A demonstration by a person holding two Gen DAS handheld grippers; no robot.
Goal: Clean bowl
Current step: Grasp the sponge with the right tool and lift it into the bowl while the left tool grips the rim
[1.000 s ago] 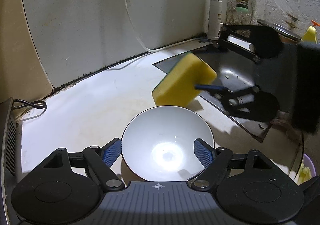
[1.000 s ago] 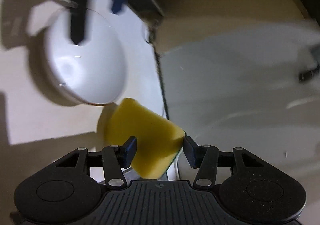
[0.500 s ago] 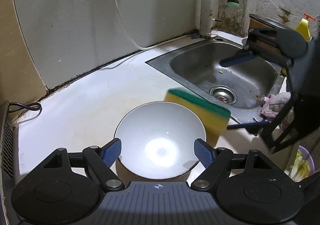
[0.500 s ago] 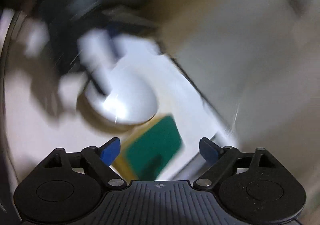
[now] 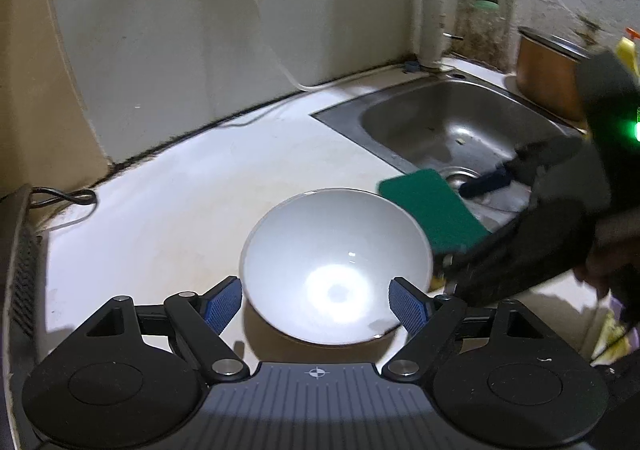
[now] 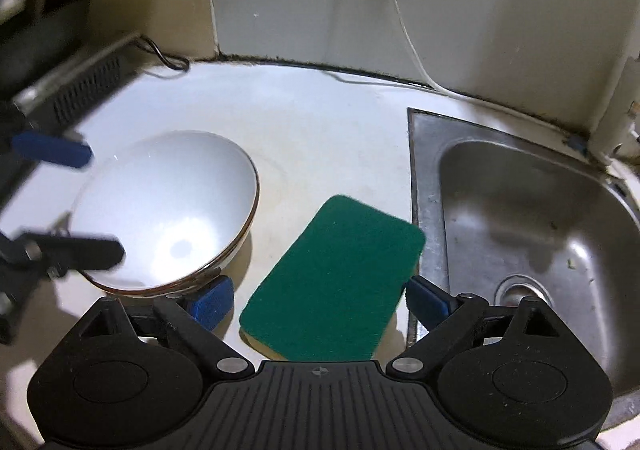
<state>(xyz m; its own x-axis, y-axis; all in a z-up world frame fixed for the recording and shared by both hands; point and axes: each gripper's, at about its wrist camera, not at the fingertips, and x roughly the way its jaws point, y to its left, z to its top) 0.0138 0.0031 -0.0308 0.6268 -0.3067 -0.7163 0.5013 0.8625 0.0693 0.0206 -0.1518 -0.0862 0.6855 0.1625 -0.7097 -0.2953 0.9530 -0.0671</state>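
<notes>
Sitting tilted between spread left claw [image 5: 316,304], white bowl [image 5: 334,264] seemingly empty; right claw [image 6: 320,300] spread around sponge [image 6: 334,278].

Surface [image 5: 192,210] behind the bowl [image 5: 332,262] lies open; sponge [image 6: 336,282] blocks the strip between bowl and sink [image 6: 520,210].
</notes>
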